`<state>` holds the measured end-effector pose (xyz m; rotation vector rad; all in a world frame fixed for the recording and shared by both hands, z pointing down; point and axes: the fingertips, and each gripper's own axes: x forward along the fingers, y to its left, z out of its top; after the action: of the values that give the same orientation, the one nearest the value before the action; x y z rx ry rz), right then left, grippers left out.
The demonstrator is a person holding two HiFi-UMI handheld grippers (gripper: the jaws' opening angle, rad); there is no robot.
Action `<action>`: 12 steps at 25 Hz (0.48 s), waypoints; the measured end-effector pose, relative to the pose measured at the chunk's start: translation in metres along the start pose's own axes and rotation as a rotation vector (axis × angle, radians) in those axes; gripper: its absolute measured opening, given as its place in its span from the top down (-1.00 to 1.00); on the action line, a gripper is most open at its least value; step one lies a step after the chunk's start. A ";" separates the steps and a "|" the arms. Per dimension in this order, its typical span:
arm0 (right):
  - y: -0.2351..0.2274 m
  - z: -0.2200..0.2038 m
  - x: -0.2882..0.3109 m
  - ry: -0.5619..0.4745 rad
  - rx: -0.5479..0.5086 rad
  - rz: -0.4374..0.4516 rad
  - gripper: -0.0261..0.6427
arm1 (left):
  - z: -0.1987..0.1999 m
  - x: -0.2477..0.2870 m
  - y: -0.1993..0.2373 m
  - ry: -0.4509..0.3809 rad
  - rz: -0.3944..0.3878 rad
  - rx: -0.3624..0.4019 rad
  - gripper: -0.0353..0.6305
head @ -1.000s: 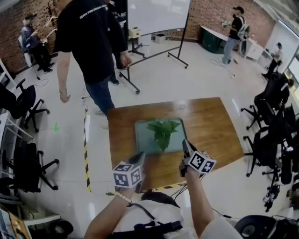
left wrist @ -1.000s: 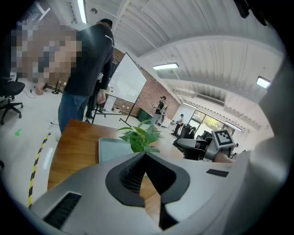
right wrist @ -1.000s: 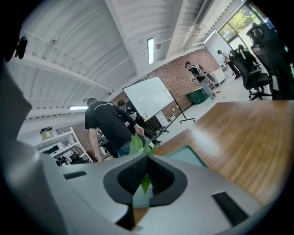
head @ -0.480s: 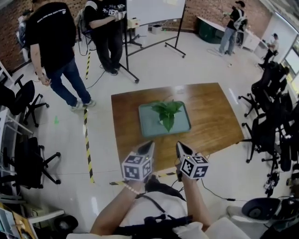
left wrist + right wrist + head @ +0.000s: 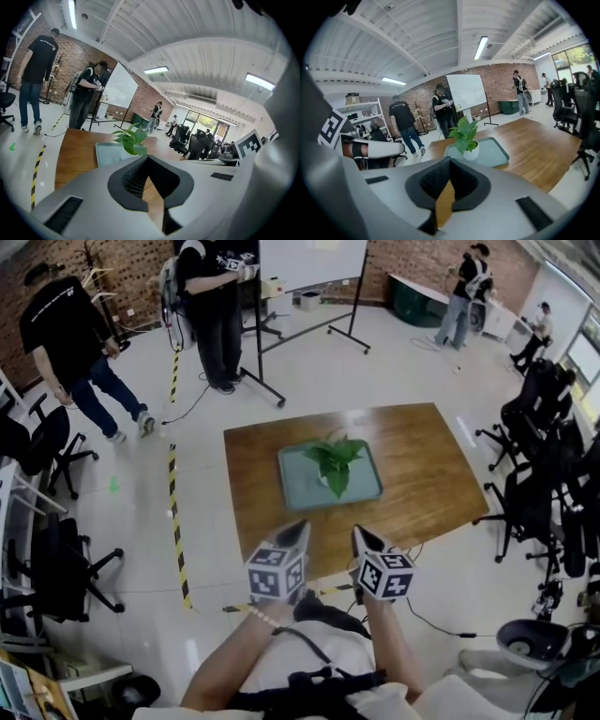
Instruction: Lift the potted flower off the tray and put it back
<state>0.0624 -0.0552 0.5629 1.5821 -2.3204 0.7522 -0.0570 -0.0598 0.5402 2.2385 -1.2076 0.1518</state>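
Observation:
A potted flower with green leaves in a small white pot stands on a grey-green tray in the middle of a wooden table. My left gripper and right gripper hover side by side over the table's near edge, short of the tray, both shut and holding nothing. The left gripper view has the flower and tray beyond the closed left gripper. Ahead of the closed right gripper are the flower and tray.
Two people stand at the far left, one walking, one beside a whiteboard on a rolling stand. Office chairs crowd the right side, and others stand left. Yellow-black tape runs along the floor left of the table.
Both grippers have drawn back from the tray's near edge toward my body. The person in black has walked away to the far left.

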 end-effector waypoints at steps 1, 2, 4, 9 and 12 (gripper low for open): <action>0.000 0.002 0.001 -0.003 -0.002 0.001 0.94 | 0.001 0.000 0.000 -0.001 0.000 0.001 0.91; 0.000 0.004 0.002 -0.005 0.000 0.004 0.94 | 0.002 0.001 0.001 -0.001 0.001 0.002 0.91; 0.001 0.005 0.006 -0.006 0.003 0.014 0.94 | 0.003 0.002 0.003 -0.003 0.002 0.003 0.91; 0.007 0.007 0.013 -0.011 0.003 0.029 0.94 | 0.007 0.004 0.007 -0.007 0.004 0.009 0.91; 0.007 0.012 0.016 -0.020 0.003 0.031 0.94 | 0.009 0.005 0.010 -0.009 0.005 0.009 0.91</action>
<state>0.0512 -0.0720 0.5583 1.5649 -2.3644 0.7503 -0.0632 -0.0726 0.5387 2.2463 -1.2197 0.1501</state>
